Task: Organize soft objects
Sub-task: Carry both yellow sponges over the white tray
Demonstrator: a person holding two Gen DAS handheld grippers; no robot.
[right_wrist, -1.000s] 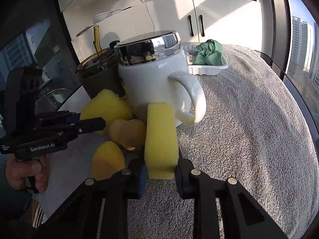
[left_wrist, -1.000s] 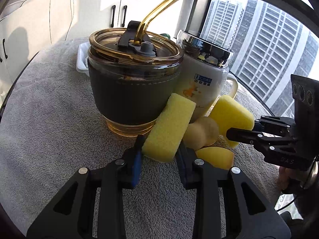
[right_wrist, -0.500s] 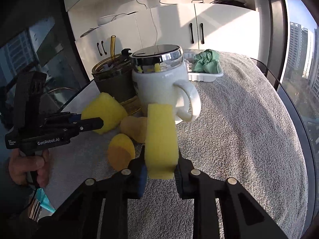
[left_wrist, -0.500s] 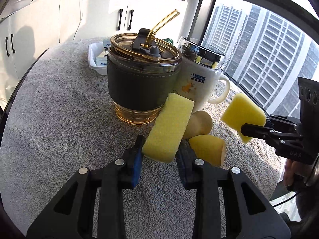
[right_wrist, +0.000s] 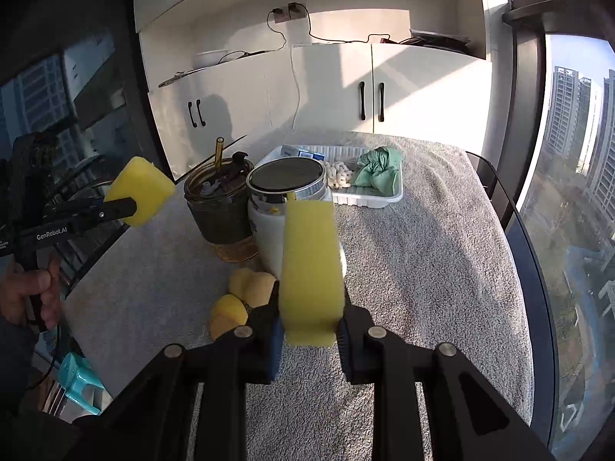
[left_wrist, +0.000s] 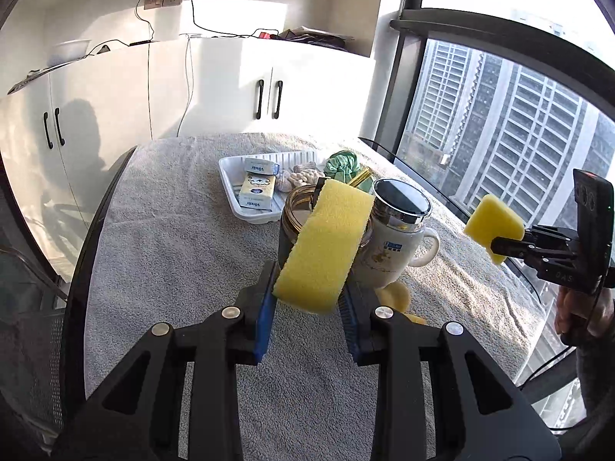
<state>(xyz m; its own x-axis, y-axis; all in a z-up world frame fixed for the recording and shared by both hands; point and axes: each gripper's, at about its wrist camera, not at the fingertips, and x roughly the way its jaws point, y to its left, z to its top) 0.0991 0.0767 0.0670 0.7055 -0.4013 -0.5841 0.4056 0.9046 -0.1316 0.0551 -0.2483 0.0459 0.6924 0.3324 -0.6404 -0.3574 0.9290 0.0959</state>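
My left gripper (left_wrist: 307, 303) is shut on a yellow sponge (left_wrist: 326, 246) and holds it high above the grey towel. My right gripper (right_wrist: 309, 330) is shut on a second yellow sponge (right_wrist: 310, 265), also raised. Each gripper shows in the other view, the right one (left_wrist: 496, 247) at the right and the left one (right_wrist: 128, 205) at the left. Two round yellow-tan sponges (right_wrist: 238, 299) lie on the towel in front of the cups. A white tray (right_wrist: 384, 196) at the back holds a green cloth (right_wrist: 378, 176), small boxes (left_wrist: 257, 188) and pale pieces.
A dark glass tumbler (right_wrist: 221, 211) with a gold straw and a white mug (right_wrist: 276, 207) with a chrome lid stand mid-table. The towel-covered table (right_wrist: 423, 269) ends at a window on the right. White cabinets stand behind. A teal stool (right_wrist: 78, 380) sits on the floor at left.
Both grippers have lifted up and back from the cups, each carrying its yellow sponge. The two round sponges stay on the towel.
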